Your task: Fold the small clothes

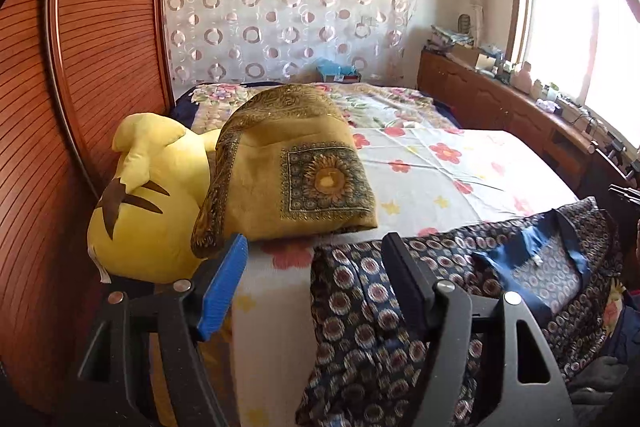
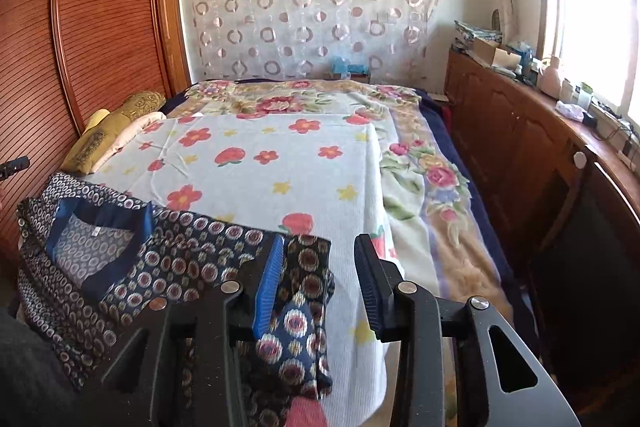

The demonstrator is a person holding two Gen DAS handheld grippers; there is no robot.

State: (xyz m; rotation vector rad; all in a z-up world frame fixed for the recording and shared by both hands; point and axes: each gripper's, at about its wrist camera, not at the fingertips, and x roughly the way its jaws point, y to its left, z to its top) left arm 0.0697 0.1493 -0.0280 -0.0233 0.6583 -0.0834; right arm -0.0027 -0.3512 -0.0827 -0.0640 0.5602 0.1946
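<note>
Between the jaws of the right gripper [image 2: 320, 287], which stand apart, a sleeve of the dark patterned shirt [image 2: 176, 259] lies against the blue pad without being pinched. Its blue collar sits off to that gripper's left, near the foot of the bed [image 2: 320, 163]. Left gripper [image 1: 316, 267] is open too, its right finger resting over the shirt's edge, with flowered sheet in the gap. Beyond its left finger lie a yellow plush toy [image 1: 148, 195] and a folded gold cloth [image 1: 288, 163].

You get no readable text, label, brand or number in either view. Small tag inside collar of patterned garment [image 2: 96, 233] too tiny for you to read.
</note>
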